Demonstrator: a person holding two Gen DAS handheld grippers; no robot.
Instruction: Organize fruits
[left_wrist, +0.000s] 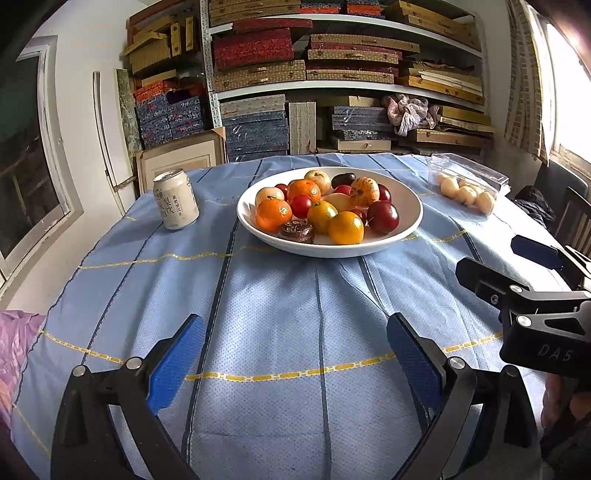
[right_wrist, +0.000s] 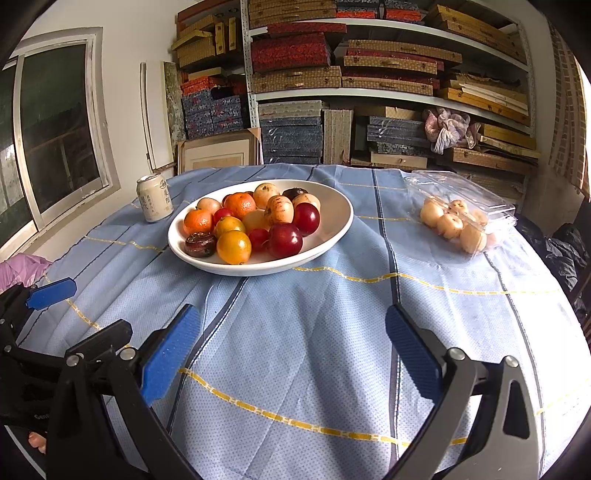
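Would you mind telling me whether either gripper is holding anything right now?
Nothing is held: the left gripper and the right gripper are both open over bare tablecloth.

Hidden and cut-off parts

The white bowl hides its lower fruits under the top layer; the can's print is too small to read.

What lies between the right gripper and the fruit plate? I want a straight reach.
Nothing visible: only bare blue tablecloth lies between the open right gripper and the white plate. The can and the clear box sit off to either side.
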